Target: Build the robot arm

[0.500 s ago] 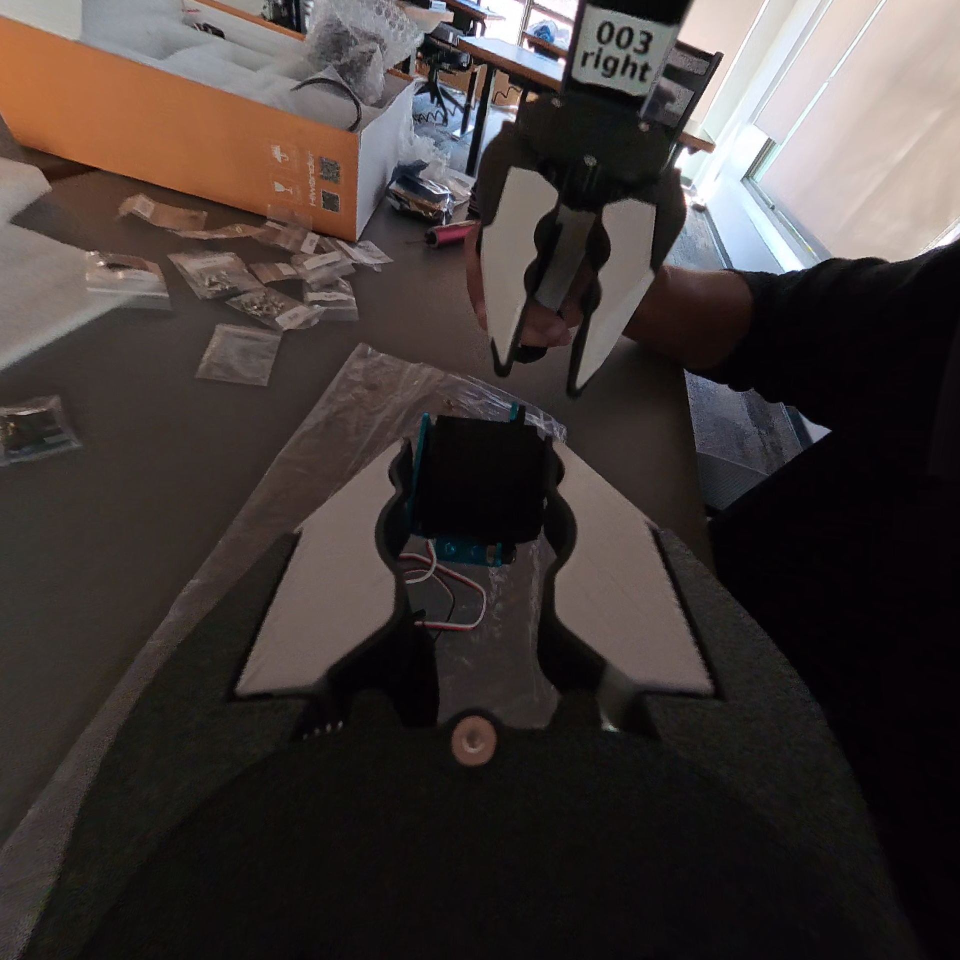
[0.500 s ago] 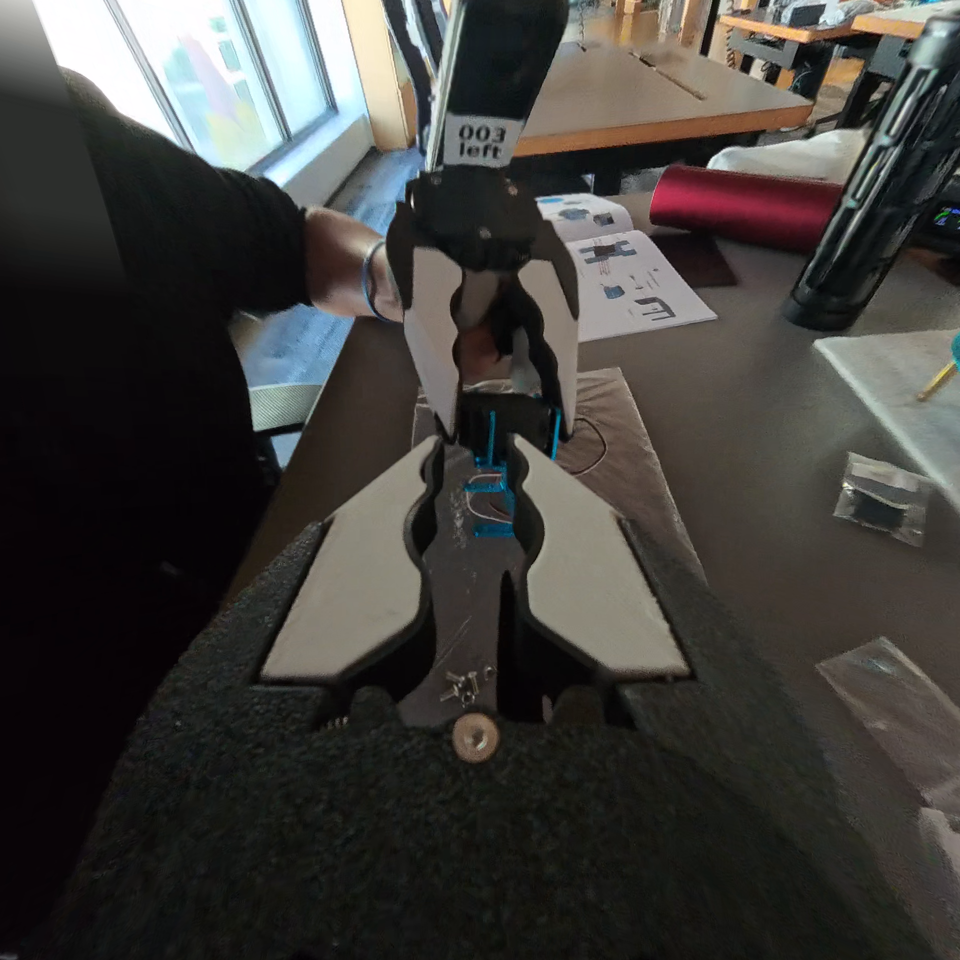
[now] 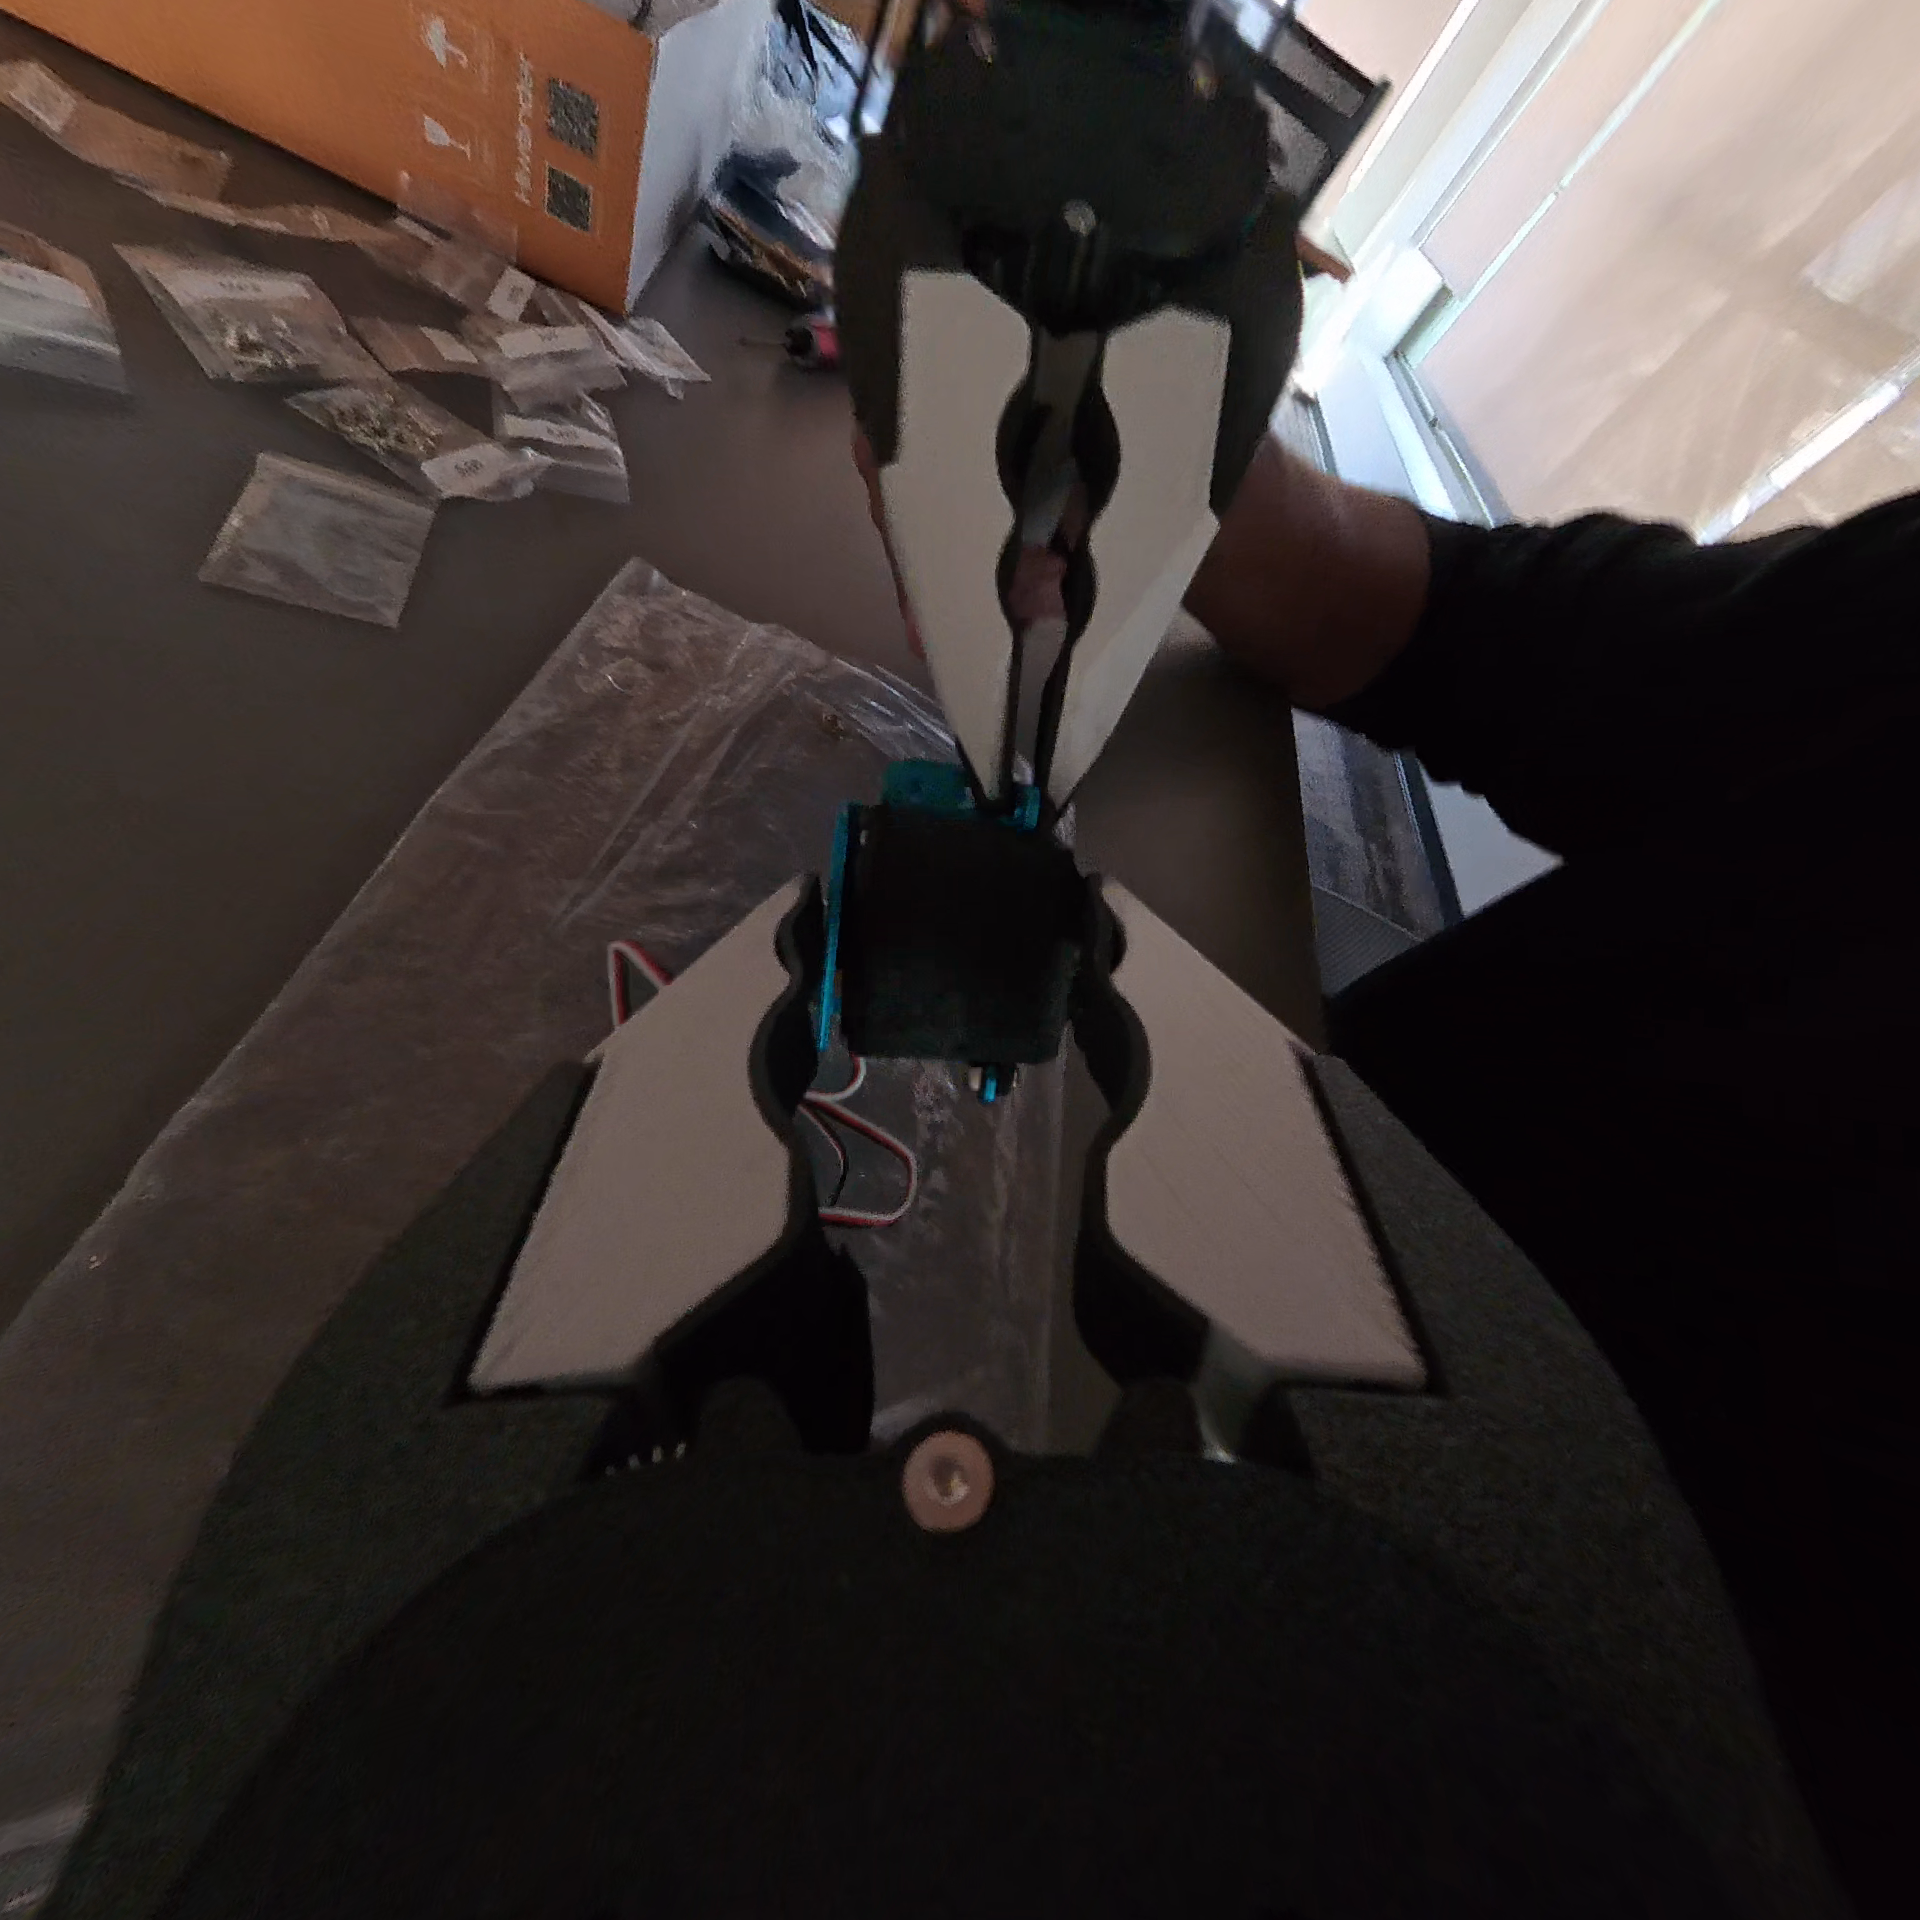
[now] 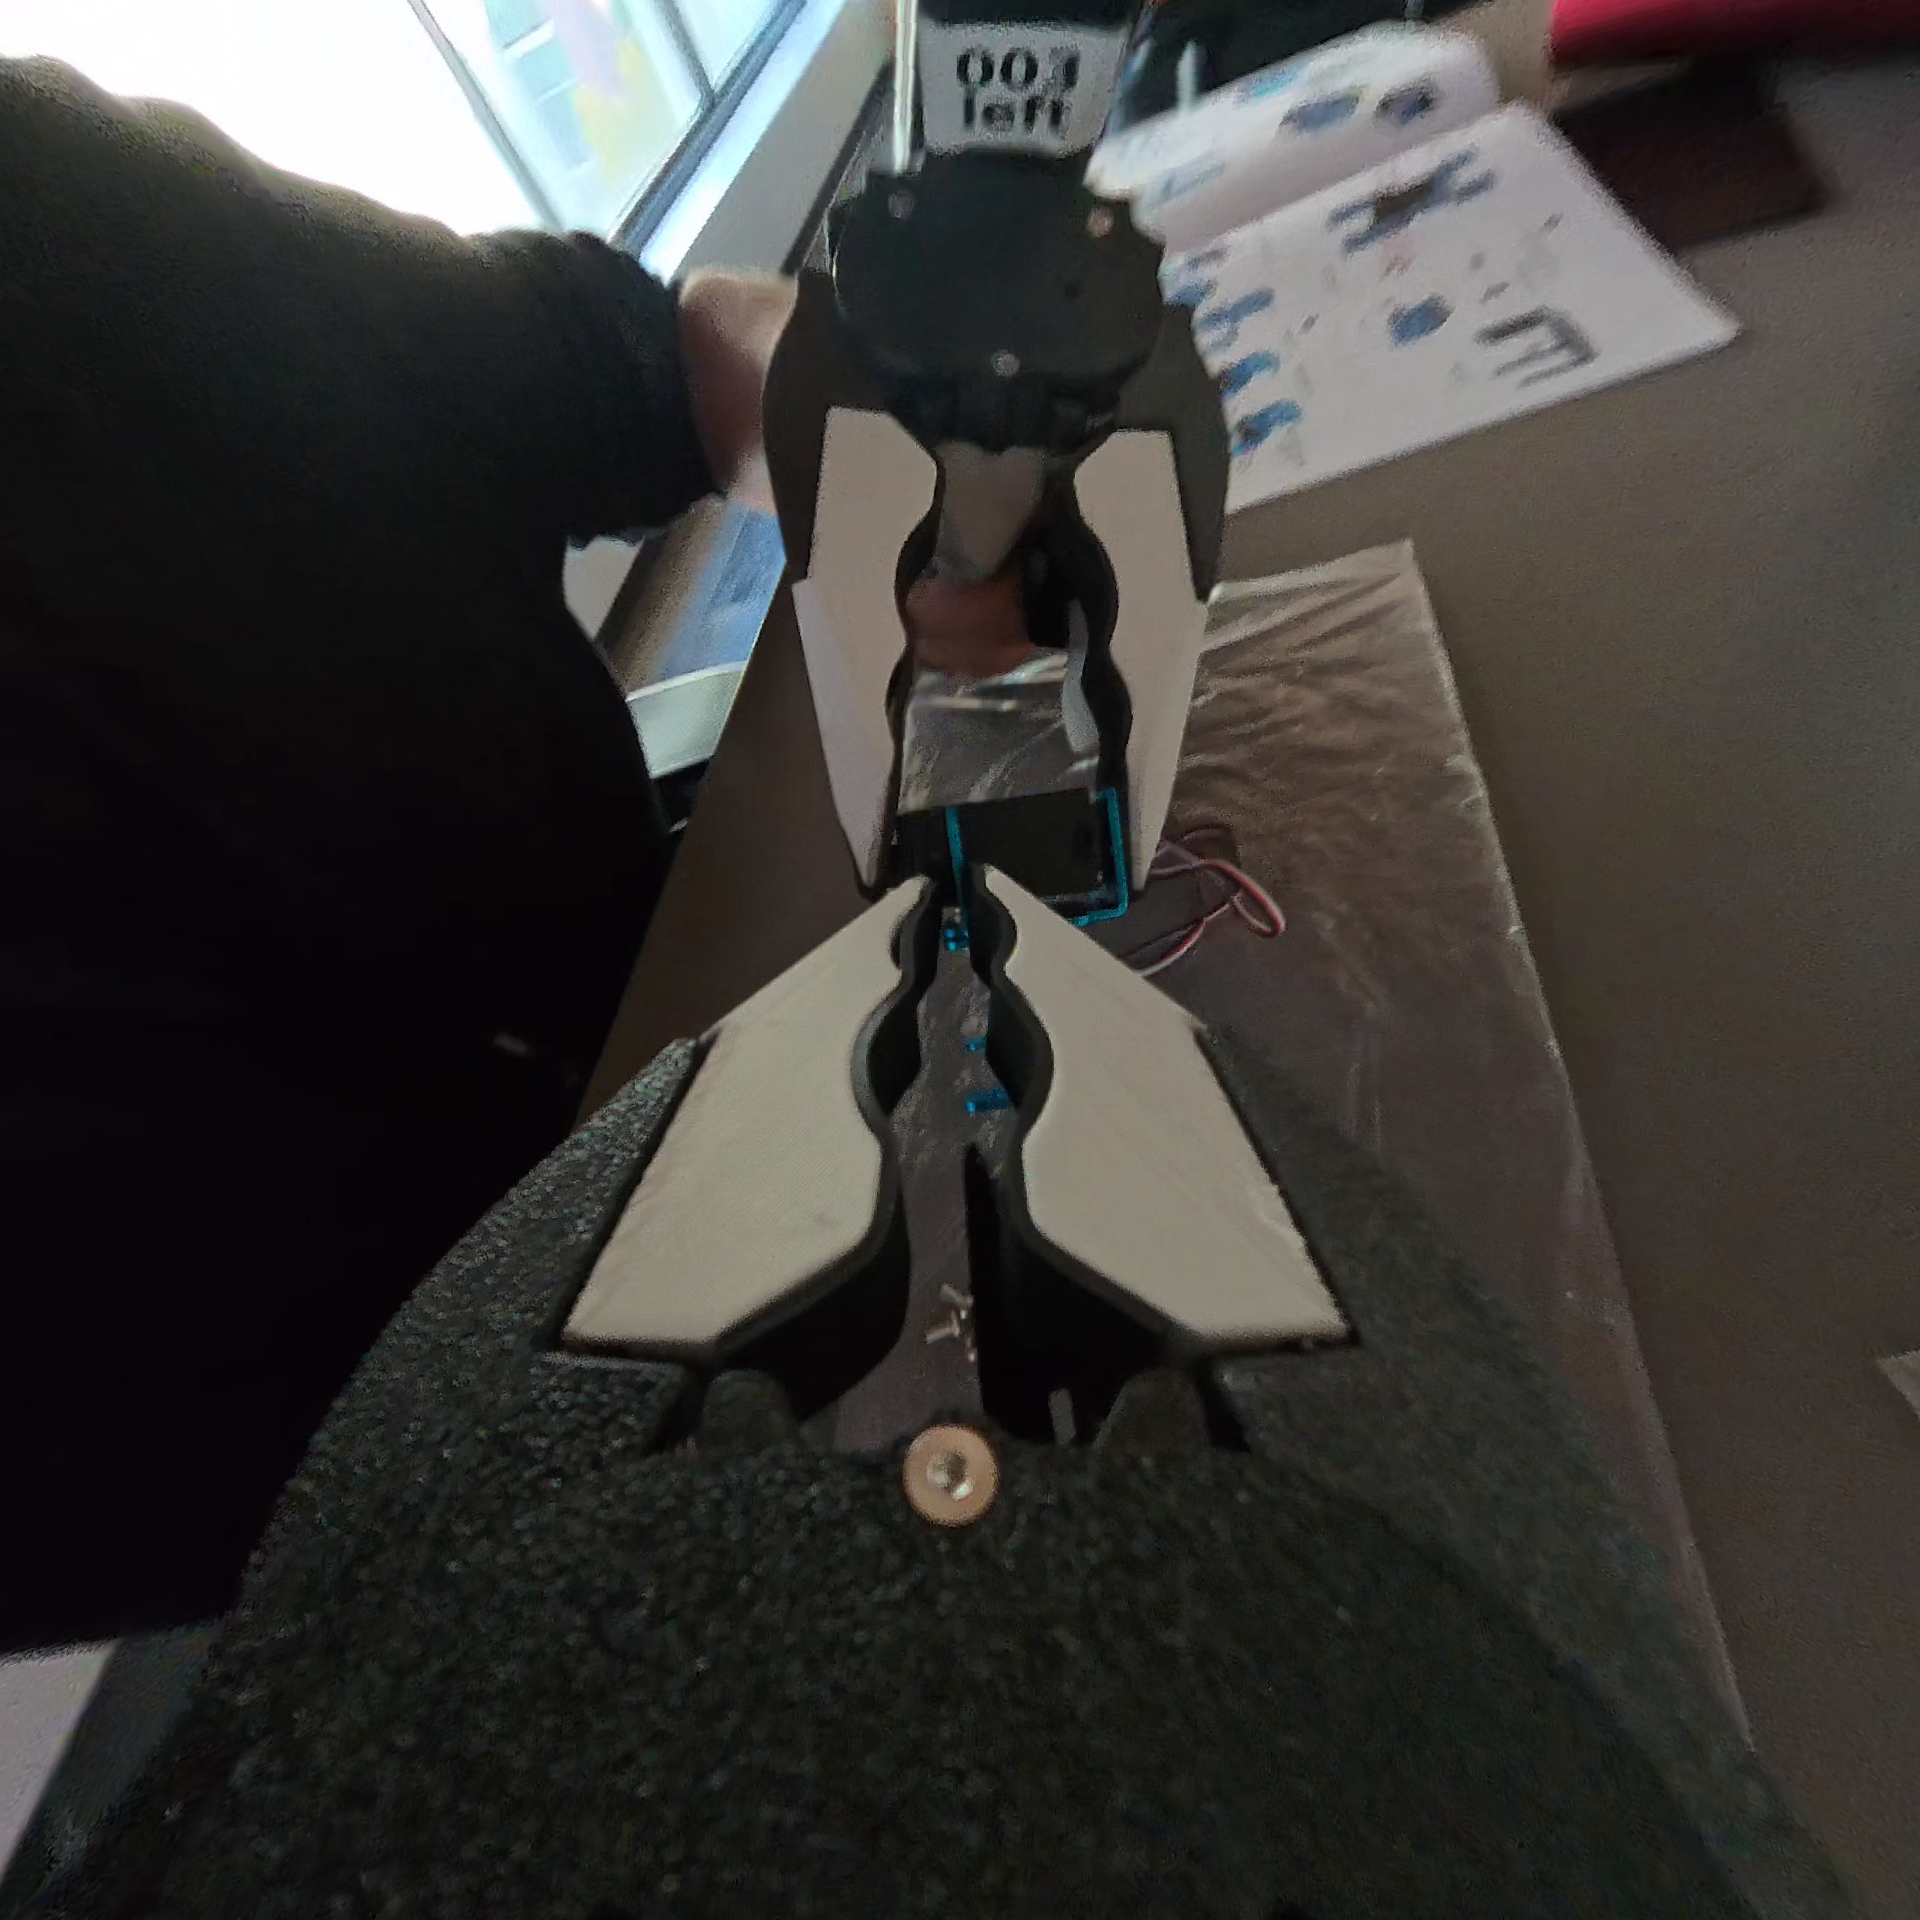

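**Black servo clamped in your left tool, right tips at its blue bracket**

The black servo block [image 3: 951, 956] sits squarely between the fingers of your left gripper [image 3: 951, 914], which is clenched on its two flat sides. A blue metal bracket [image 3: 914, 781] wraps the block along one side and across the far end. The block is over the clear plastic sheet [image 3: 520, 935], near the table's edge closest to you. Whether it rests on the sheet or hangs just above it, the views do not settle.

Your right gripper [image 4: 953, 883] comes in from the opposite side, nose to nose with the left. Its jaws are drawn almost together with a thin blue strut of the bracket standing in the narrow gap. I cannot tell whether the pads are actually pinching that strut or only flanking it.

My judgement: the strut is slim and the right view is blurred, so work slowly and square the right tips to the strut rather than meeting it at an angle. Hold the left clamp firm and level, since any twist there would shift the bracket in the gap. Mind the red, white and black wires [image 3: 873, 1174] looping loose on the sheet below the block; they could snag.

Farther out on the brown table [image 3: 208, 727] lie small parts bags [image 3: 312, 540], an orange box [image 3: 468, 114] and an open booklet [image 4: 1455, 281], all well apart from both tools
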